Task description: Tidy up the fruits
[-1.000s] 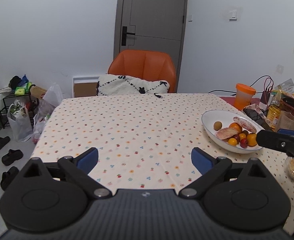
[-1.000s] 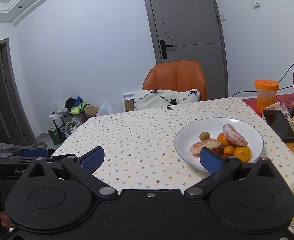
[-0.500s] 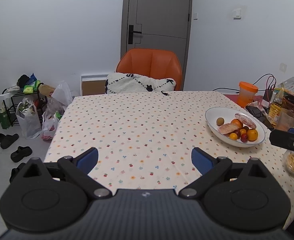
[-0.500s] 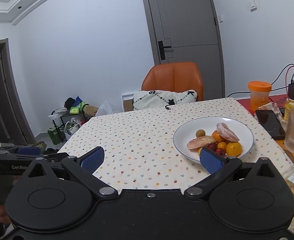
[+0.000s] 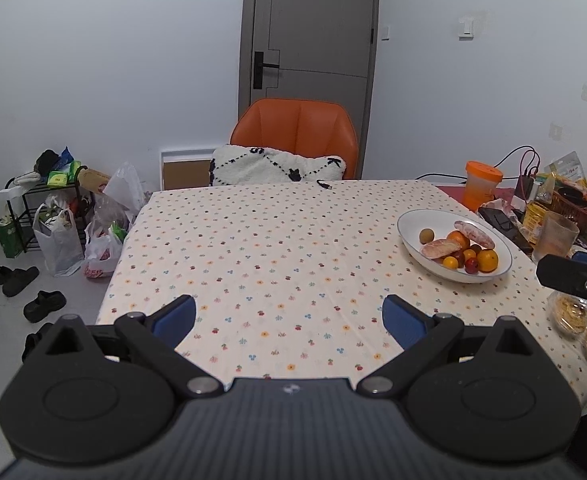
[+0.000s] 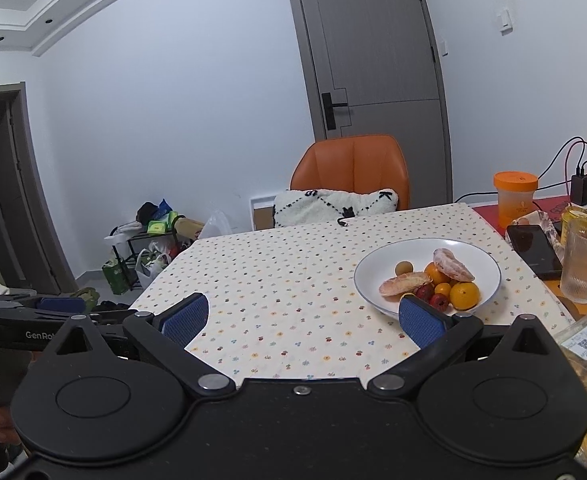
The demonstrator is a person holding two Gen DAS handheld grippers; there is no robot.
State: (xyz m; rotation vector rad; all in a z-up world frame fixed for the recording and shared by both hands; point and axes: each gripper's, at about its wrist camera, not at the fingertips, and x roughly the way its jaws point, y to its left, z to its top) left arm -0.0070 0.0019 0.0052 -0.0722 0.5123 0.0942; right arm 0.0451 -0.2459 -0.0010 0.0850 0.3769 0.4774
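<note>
A white bowl (image 5: pixel 409 236) (image 6: pixel 489 264) sits on the right part of the dotted tablecloth. It holds oranges (image 6: pixel 464 294), two peeled pomelo segments (image 6: pixel 403 283), a small brown fruit (image 6: pixel 404 268) and small red fruits (image 6: pixel 439 301). My left gripper (image 5: pixel 289 318) hovers open over the table's near edge, well left of the bowl, with nothing between its blue pads. My right gripper (image 6: pixel 301 320) is open and empty too; its right pad (image 6: pixel 421 324) overlaps the bowl's near rim in view. The right gripper's body (image 5: pixel 573 278) shows at the left wrist view's right edge.
An orange chair (image 5: pixel 295 132) with a white cushion (image 5: pixel 277 166) stands behind the table. At the right are an orange-lidded jar (image 6: pixel 515 196), a phone (image 6: pixel 533 250), a ribbed glass (image 6: pixel 583 266), packets and snack containers (image 5: pixel 573 312). Bags and shoes lie on the floor at the left (image 5: pixel 61 240).
Both grippers have drawn back and up from the table, so the bowl sits farther off and lower in both views. Both stay open and empty.
</note>
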